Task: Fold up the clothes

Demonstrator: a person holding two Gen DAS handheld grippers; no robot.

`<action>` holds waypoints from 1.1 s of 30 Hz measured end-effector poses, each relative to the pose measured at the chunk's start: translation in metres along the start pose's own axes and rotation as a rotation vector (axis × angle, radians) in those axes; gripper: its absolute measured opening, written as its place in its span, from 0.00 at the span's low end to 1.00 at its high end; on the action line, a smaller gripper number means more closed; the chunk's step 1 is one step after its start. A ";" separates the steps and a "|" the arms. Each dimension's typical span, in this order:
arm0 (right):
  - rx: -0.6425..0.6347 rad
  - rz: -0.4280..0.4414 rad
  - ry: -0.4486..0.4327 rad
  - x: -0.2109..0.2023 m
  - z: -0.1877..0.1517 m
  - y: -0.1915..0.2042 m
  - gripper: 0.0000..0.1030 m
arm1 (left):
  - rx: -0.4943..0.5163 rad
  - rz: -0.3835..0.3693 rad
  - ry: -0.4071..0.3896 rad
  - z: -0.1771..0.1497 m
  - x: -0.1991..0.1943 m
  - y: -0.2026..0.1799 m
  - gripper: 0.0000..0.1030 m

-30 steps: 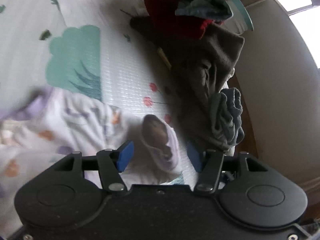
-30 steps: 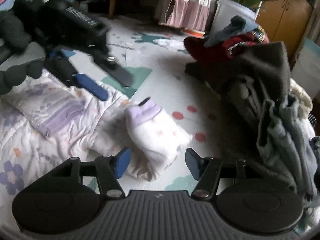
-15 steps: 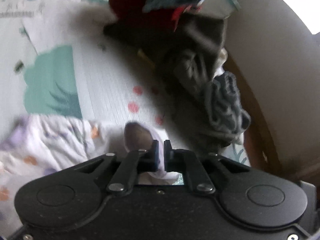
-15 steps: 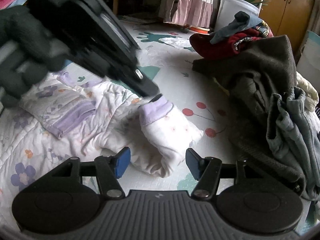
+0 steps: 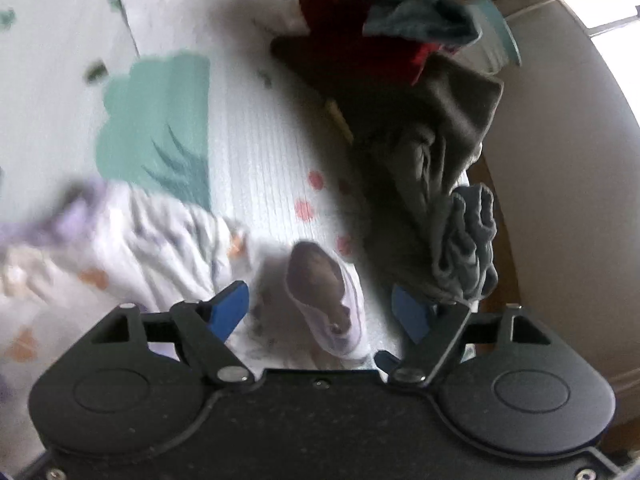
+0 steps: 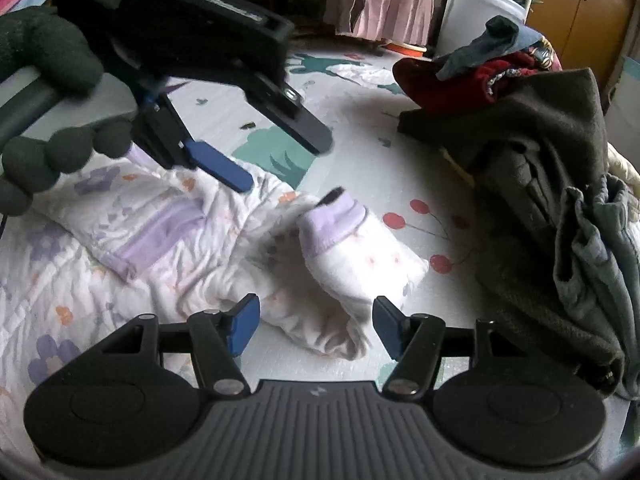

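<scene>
my left tongs (image 5: 320, 312) gape wide above the lilac ribbed cuff (image 5: 332, 300) of the quilted white floral garment (image 6: 168, 240), gripping nothing. my right tongs (image 6: 316, 324) spread just as wide over the crumpled sleeve (image 6: 360, 264). it sprawls on the ridged foam mat (image 6: 360, 168), beside a dark fleecy clothes heap (image 6: 540, 168).

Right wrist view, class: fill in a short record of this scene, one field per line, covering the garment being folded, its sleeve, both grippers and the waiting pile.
Garment: white floral top, spread on the mat
Sleeve: lilac cuff raised, sleeve bent across the mat
Left gripper: open, above the garment, holding nothing
Right gripper: open, sleeve fold lying between its fingers, ungripped
Pile: dark garment, red garment, grey garment, at right
Surface: patterned mat
</scene>
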State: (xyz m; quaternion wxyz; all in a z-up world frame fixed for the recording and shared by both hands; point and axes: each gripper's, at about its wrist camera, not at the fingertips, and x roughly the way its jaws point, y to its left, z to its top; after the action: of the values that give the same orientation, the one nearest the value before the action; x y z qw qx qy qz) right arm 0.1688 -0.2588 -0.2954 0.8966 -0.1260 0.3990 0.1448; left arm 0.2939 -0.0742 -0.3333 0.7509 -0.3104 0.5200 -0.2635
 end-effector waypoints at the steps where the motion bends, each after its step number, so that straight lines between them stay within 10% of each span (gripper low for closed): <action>1: 0.002 -0.001 0.001 0.000 -0.001 -0.002 0.61 | 0.004 0.000 0.007 -0.001 0.004 -0.002 0.76; 6: 0.016 0.000 0.000 0.000 -0.003 -0.010 0.61 | 0.008 0.038 0.034 -0.005 0.029 -0.012 0.66; 11: 0.030 0.007 -0.001 -0.004 -0.006 -0.014 0.61 | 0.129 0.066 0.026 -0.006 0.034 -0.026 0.07; 22: 0.050 0.076 -0.006 -0.004 0.005 -0.001 0.61 | 0.249 0.083 -0.118 -0.007 -0.087 -0.009 0.05; 33: -0.131 0.153 -0.021 0.003 0.021 0.055 0.61 | 0.138 0.210 -0.179 -0.052 -0.159 0.061 0.05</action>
State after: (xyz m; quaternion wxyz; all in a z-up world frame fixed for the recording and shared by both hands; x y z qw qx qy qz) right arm 0.1648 -0.2002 -0.2899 0.8768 -0.1518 0.3879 0.2401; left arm 0.1979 0.0706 -0.2939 0.8373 -0.2240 0.4612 -0.1899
